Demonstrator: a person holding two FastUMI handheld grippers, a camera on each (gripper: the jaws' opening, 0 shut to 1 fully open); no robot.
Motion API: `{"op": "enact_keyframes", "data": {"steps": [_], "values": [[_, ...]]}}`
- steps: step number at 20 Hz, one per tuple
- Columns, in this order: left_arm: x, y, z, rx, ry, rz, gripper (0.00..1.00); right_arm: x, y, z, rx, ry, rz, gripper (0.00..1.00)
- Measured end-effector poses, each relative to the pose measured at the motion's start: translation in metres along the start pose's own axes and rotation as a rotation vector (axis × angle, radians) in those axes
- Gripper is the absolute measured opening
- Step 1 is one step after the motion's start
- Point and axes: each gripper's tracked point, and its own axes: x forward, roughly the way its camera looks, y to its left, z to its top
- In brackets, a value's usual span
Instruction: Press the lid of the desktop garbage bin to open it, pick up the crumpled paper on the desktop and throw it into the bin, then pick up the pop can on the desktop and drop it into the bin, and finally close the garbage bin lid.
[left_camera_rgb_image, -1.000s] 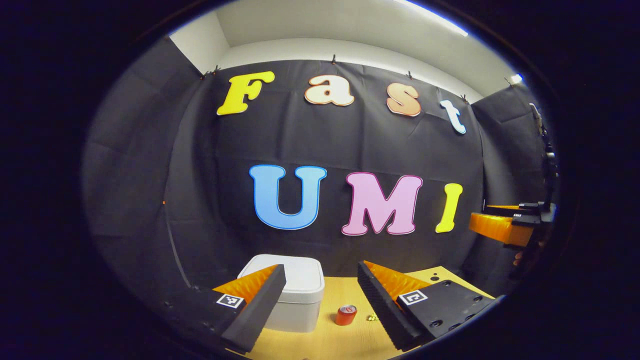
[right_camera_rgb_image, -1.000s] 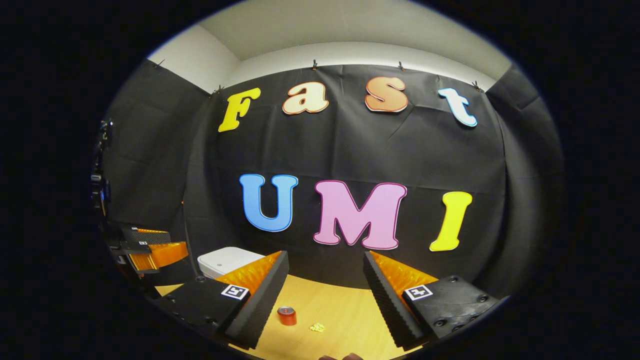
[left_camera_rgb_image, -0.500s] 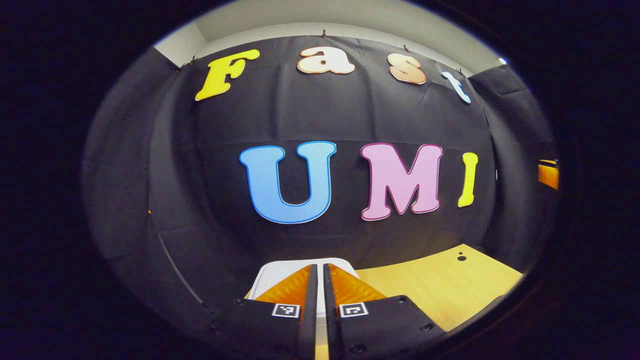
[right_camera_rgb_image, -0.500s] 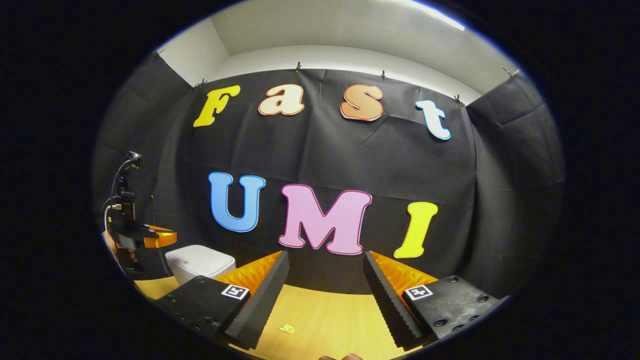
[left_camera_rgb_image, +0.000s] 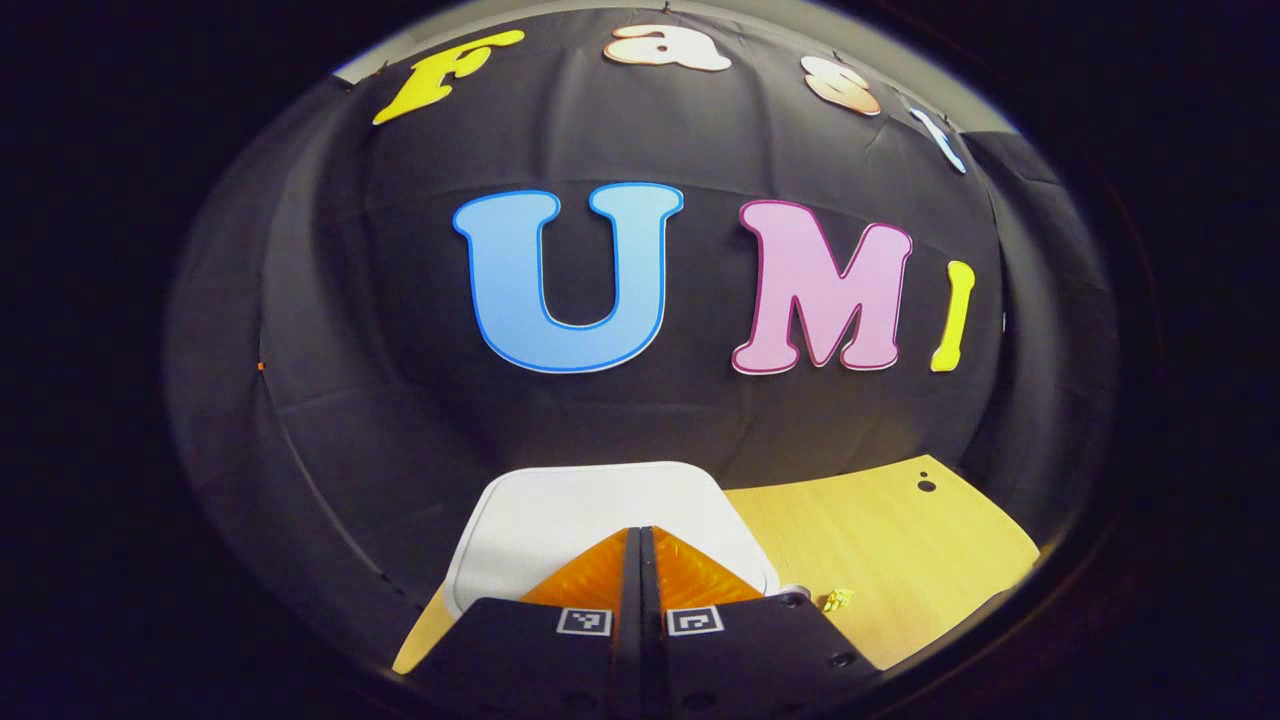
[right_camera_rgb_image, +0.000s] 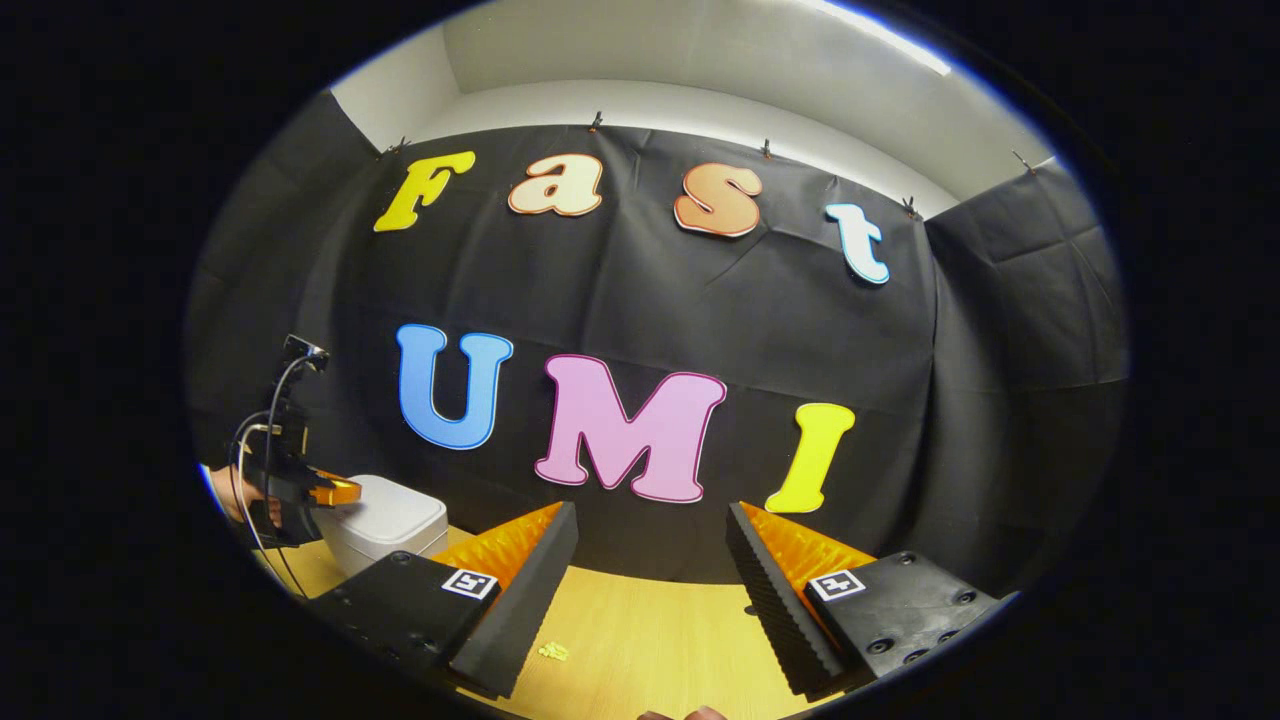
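Observation:
The white bin (left_camera_rgb_image: 590, 505) with its lid down lies right under my left gripper (left_camera_rgb_image: 640, 532), which is shut with nothing between its fingers. The tips hover over the lid's near half; contact cannot be told. In the right gripper view the same bin (right_camera_rgb_image: 395, 522) stands at the far left, with the left gripper (right_camera_rgb_image: 338, 492) at the lid's top, held by a hand (right_camera_rgb_image: 228, 492). My right gripper (right_camera_rgb_image: 650, 515) is open and empty above the table. The small yellow crumpled paper (left_camera_rgb_image: 836, 599) lies right of the bin; it is also in the right gripper view, as crumpled paper (right_camera_rgb_image: 552, 651) near the left finger.
The light wooden table (left_camera_rgb_image: 880, 540) stretches right of the bin, with a small dark hole (left_camera_rgb_image: 926, 486) near its far corner. Black cloth walls close the booth behind and on both sides. A cable (right_camera_rgb_image: 262, 420) rises from the left gripper.
My left gripper went from open to shut, then moved forward and down over the bin lid. The right gripper swung rightward; the red can has left both views.

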Motion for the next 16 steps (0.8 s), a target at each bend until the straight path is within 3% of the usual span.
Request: {"op": "enact_keyframes", "data": {"steps": [4, 6, 9, 12, 16], "values": [[0.004, 0.004, -0.031, -0.059, 0.119, 0.017, 0.05, 0.000, 0.007, -0.009, -0.005, 0.025, 0.010, 0.96], [0.006, 0.005, -0.026, -0.037, 0.088, 0.022, 0.06, 0.000, 0.010, -0.012, 0.008, 0.033, 0.015, 0.96], [0.005, 0.005, -0.035, -0.023, 0.137, 0.046, 0.06, 0.001, 0.018, -0.022, 0.004, 0.062, 0.033, 0.96], [0.003, 0.005, -0.035, -0.060, 0.139, 0.051, 0.06, 0.000, 0.025, -0.022, 0.023, 0.072, 0.049, 0.96], [0.002, 0.003, -0.031, -0.012, 0.131, 0.050, 0.06, -0.004, 0.021, -0.020, 0.031, 0.076, 0.041, 0.97]]}}
